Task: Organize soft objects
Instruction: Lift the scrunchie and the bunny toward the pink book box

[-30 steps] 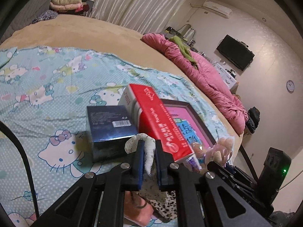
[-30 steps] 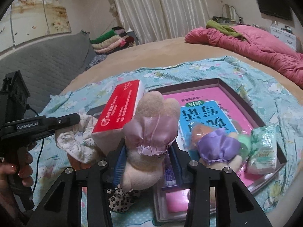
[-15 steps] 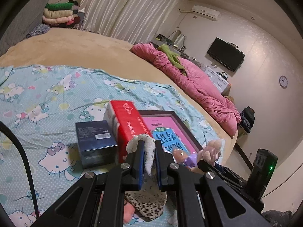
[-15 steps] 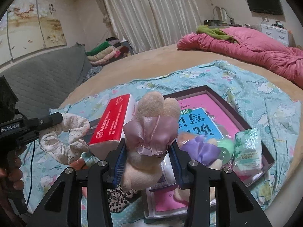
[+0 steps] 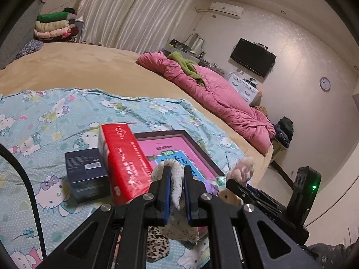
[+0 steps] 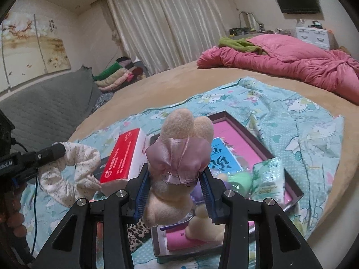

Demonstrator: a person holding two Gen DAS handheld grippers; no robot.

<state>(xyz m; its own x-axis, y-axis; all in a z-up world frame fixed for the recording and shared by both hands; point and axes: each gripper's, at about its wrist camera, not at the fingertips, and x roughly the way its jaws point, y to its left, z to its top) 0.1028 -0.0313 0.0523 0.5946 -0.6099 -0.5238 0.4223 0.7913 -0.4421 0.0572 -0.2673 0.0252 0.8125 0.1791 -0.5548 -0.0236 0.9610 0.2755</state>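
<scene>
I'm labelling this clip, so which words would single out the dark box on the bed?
On the cartoon-cat sheet spread over the tan bed, find the shallow tray with the pink book. A red tissue pack lies along its left side; the dark navy box sits just left of that, the only one bearing a white barcode label.

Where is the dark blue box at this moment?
In the left wrist view, the dark blue box lies on the cartoon-print sheet, left of and beside the red box.
</scene>
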